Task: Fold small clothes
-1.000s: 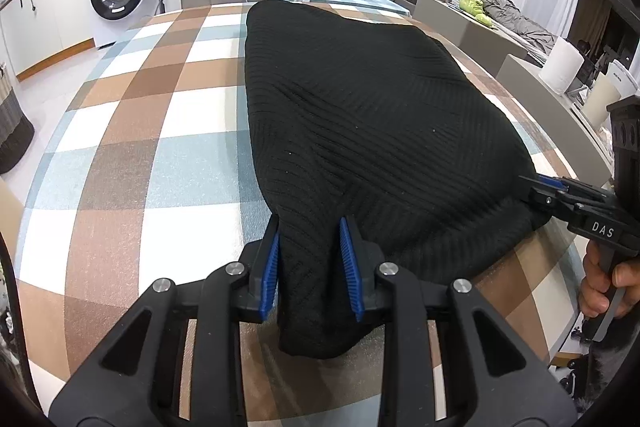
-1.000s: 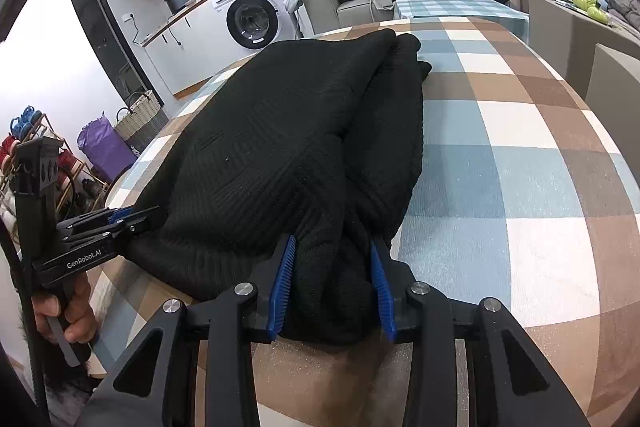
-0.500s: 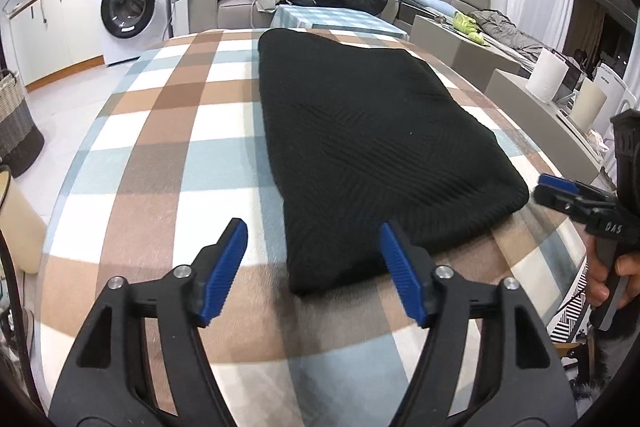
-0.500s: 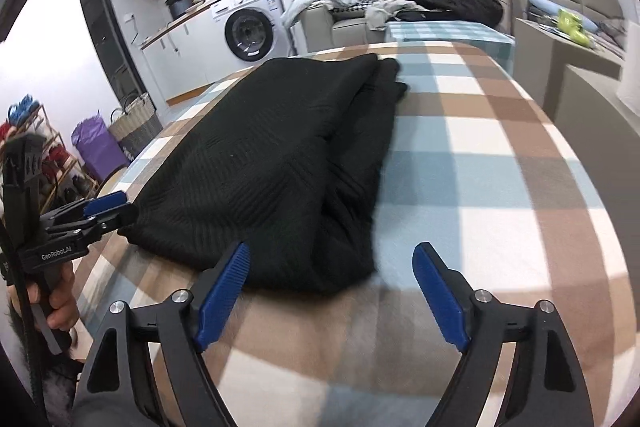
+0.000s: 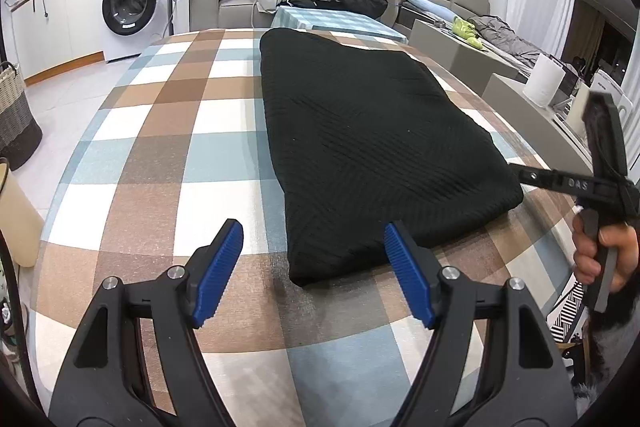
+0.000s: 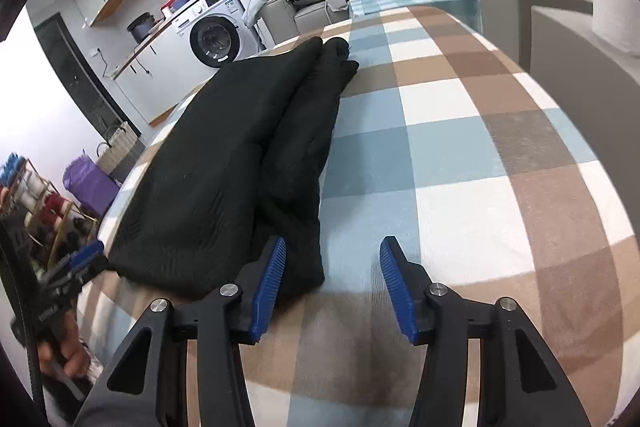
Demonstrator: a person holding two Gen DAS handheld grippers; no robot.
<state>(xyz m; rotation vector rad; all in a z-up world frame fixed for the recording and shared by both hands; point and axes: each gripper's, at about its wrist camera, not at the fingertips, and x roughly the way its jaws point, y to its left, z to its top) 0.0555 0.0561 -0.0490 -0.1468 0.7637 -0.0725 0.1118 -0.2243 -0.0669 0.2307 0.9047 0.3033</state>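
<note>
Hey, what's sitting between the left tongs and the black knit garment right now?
Nothing: in the left wrist view only bare checked tablecloth separates the left tongs from the near corner of the black garment.

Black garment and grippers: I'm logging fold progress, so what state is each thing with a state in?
Garment: folded lengthwise, lying flat on the checked cloth, held by neither gripper.
Left gripper: open, nothing between the pads.
Right gripper: jaws closing, nothing between them.
Washing machine: door shut.
</note>
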